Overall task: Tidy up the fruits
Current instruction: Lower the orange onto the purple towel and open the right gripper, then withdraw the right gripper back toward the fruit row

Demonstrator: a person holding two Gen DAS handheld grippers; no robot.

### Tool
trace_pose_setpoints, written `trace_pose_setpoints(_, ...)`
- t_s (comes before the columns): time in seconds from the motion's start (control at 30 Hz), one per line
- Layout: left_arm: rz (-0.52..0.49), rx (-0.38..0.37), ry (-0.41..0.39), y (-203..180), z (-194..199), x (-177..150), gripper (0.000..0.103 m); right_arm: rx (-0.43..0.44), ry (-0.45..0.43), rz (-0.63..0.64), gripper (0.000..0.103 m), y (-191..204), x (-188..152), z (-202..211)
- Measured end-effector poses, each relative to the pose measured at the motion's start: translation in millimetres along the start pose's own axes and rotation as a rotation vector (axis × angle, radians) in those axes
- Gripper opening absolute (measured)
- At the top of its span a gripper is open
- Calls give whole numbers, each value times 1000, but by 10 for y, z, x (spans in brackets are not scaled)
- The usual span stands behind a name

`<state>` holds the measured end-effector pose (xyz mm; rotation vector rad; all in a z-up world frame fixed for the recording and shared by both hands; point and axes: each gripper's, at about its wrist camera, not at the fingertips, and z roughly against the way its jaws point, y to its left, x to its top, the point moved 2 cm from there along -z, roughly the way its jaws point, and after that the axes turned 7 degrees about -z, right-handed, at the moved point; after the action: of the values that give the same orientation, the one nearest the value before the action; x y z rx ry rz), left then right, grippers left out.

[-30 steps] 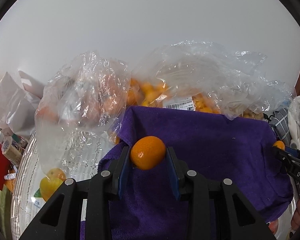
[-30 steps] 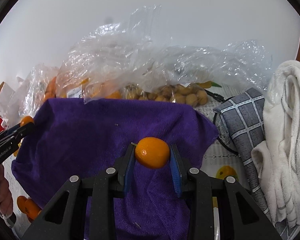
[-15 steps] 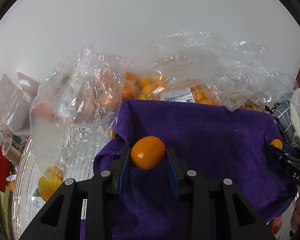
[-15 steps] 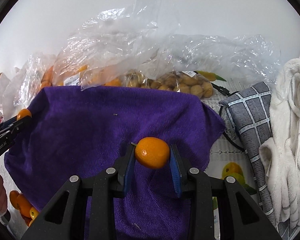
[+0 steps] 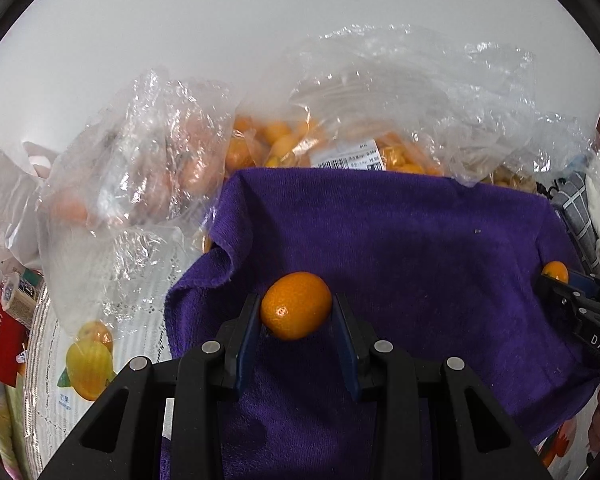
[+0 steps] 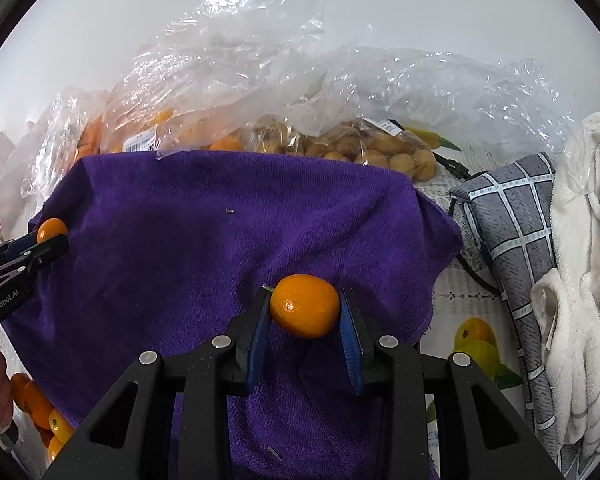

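Above the purple towel (image 5: 400, 240), the left gripper (image 5: 296, 320) and right gripper (image 6: 305, 316) each clamp a kumquat (image 5: 296, 311).

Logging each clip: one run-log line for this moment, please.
left gripper: shut on small orange kumquat | right gripper: shut on second kumquat | both over purple terry towel | placed: none

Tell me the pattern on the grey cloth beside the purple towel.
White grid lines on the grey cloth; right wrist view.
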<state>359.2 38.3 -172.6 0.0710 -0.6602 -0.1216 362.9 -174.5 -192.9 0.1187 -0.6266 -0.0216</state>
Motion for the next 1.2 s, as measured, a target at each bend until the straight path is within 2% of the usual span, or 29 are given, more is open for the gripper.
trace_pose_setpoints(0.1, -2, -17, 16, -18, -53, -13, 34, -4, 8, 4, 34, -7, -15, -26)
trace_pose_setpoints(0.5, -36, 4, 41, -102, -140, -50, 34, -18, 11, 29, 34, 76, -71, -65)
trace_pose_setpoints(0.67, -41, 0, 44, -117, -102, -56, 34, -15, -3, 30, 47, 74, -58, -45)
trace_pose_setpoints(0.77, -30, -36, 39, -91, -84, -46, 34, -7, -19, 37, 53, 85, -47, 13)
trace_pose_setpoints(0.8, -28, -43, 34, -84, -71, -42, 35, -8, -28, 39, 55, 92, -46, 42)
trace_pose_setpoints(0.87, -28, -57, 19, -77, -25, -30, 46, -12, -54, 44, 64, 117, -36, 108)
trace_pose_setpoints(0.9, -28, -58, 12, -74, 0, -21, 56, -14, -66, 46, 65, 126, -30, 139)
trace_pose_setpoints(0.93, -26, -57, -3, -70, 34, -12, 59, -17, -74, 47, 67, 135, -27, 165)
trace_pose_setpoints(1.2, 1, -12, -94, -6, 321, 42, 59, -32, -145, 39, 67, 157, 32, 415)
